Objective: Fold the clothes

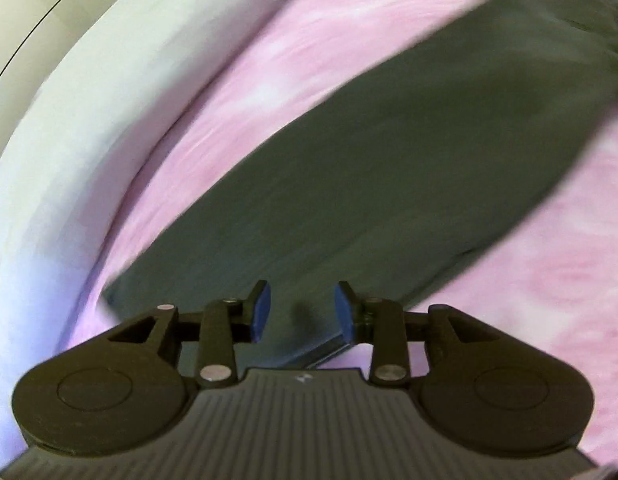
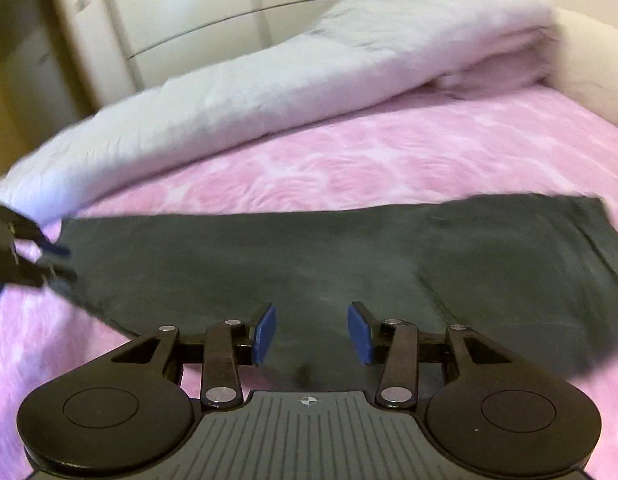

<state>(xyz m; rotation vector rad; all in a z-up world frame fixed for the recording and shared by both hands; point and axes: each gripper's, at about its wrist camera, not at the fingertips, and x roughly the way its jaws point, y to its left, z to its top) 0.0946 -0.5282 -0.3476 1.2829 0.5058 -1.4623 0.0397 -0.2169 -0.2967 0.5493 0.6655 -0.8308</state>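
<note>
A dark grey garment (image 2: 309, 264) lies flat across a bed covered in a pink sheet (image 2: 349, 160), folded into a long band that runs from one side to the other. Behind it a white duvet (image 2: 269, 80) is heaped along the far edge of the bed, with pale cupboards (image 2: 169, 20) beyond. The right gripper (image 2: 311, 334) is held low over the near edge of the garment, about the middle of its length, pointing across it toward the duvet; its blue pads (image 2: 265, 332) stand wide apart with nothing between them. The left gripper (image 1: 303, 310) hovers at one end of the garment, aimed along its length, and its pads are likewise spread with only cloth beneath. From the right wrist view the left gripper (image 2: 55, 260) shows at the garment's left end, just beside the edge.
</note>
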